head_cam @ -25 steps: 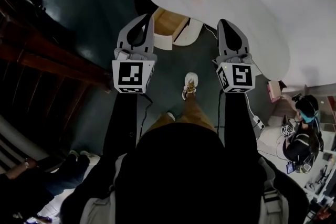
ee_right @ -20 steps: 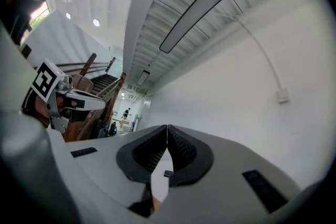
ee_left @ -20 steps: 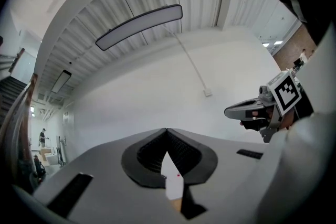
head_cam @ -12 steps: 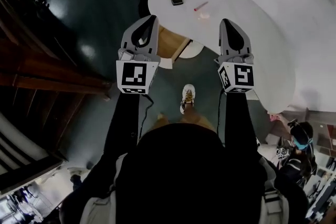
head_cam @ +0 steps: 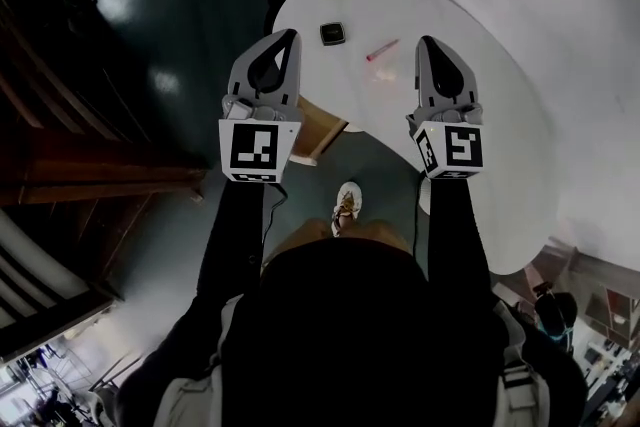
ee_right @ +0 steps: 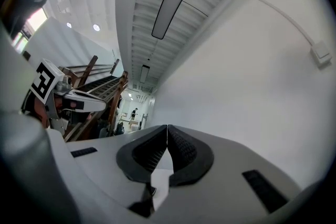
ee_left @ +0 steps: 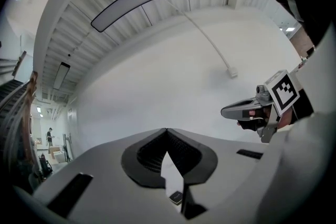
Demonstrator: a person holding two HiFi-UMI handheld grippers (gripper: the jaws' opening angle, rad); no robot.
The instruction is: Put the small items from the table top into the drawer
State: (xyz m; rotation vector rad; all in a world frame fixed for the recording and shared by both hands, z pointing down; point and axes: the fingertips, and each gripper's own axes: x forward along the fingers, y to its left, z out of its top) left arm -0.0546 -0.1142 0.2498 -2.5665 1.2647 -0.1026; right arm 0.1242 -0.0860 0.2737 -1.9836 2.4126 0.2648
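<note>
The small black square pad (head_cam: 332,34) and the slim pink stick (head_cam: 381,50) lie near each other on the white curved worktop (head_cam: 345,80), just ahead of the claws. Both look light and rigid, so the flat pad probably wants a pinch across its edges and the stick one at mid-length, lest it roll. The left claw (head_cam: 287,37) and right claw (head_cam: 428,42) are closed on nothing; since the earlier frames the worktop has drawn nearer, and the open wooden drawer (head_cam: 318,127) now sits partly under the left claw.
</note>
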